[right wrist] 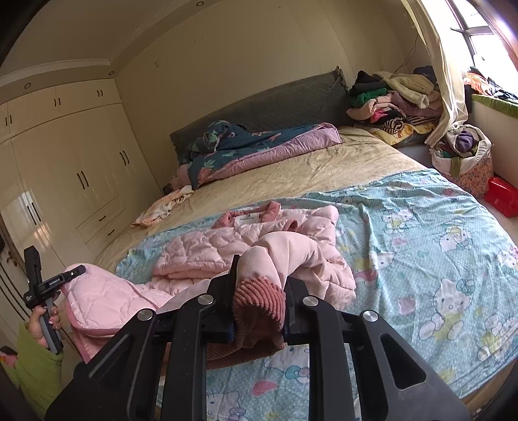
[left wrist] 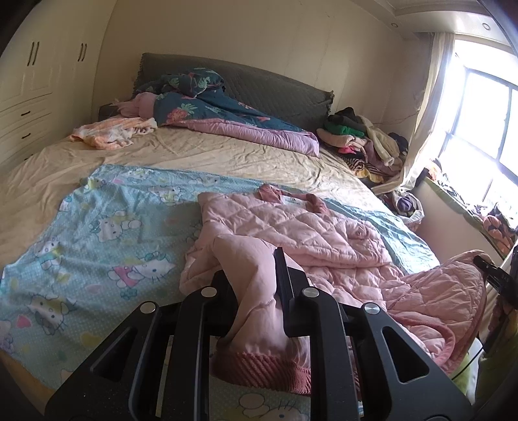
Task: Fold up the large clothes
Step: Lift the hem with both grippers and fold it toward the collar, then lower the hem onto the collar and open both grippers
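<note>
Left tool clenched on one sleeve near its ribbed cuff; right tool clenched on the other cuff. Pink quilted jacket spread on bed. Looks soft, light, puffy, likely slippery; cuffs and hem grip best.

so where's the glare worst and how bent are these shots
Left wrist view: the window at right is blown out white, washing the curtain; the bed edges curve from fisheye. Right wrist view: glare only in the top right corner at the window, wardrobe lines bow, corners are vignetted black. Pink jacket stays sharp in both.
</note>
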Demonstrator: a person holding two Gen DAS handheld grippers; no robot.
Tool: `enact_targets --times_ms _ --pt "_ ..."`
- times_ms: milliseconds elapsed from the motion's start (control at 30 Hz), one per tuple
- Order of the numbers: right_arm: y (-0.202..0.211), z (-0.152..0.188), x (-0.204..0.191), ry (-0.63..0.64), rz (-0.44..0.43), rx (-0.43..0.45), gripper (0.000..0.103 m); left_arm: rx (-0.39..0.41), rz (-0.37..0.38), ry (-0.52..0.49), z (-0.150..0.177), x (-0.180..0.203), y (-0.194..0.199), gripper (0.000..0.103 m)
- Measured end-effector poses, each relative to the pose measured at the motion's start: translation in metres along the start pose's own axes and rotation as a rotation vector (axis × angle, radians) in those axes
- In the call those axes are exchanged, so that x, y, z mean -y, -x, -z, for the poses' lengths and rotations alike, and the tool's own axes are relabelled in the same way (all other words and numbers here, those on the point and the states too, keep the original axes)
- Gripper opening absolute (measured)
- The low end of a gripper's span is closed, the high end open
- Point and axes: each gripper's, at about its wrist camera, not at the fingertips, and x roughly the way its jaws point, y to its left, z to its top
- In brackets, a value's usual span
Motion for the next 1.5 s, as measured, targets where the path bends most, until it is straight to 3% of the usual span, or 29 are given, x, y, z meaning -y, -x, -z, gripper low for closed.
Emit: enact_targets --times_ms 533,1033,1500 --pt "-0.019 -0.038 0.011 -0.061 0.01 0.034 0.018 0.073 -0.013 0.059 -0.038 -0.005 -0.016 0.011" --pt "-0.059 -0.082 0.034 -0.178 -0.004 0.0 0.018 0.071 -0.057 0.077 -0.073 -0.004 -0.045 0.011" --pt "-0.1 -0.108 0.051 -0.253 0.033 -0.035 0.018 0.063 -0.126 0.047 -0.091 -0.002 -0.08 0.012"
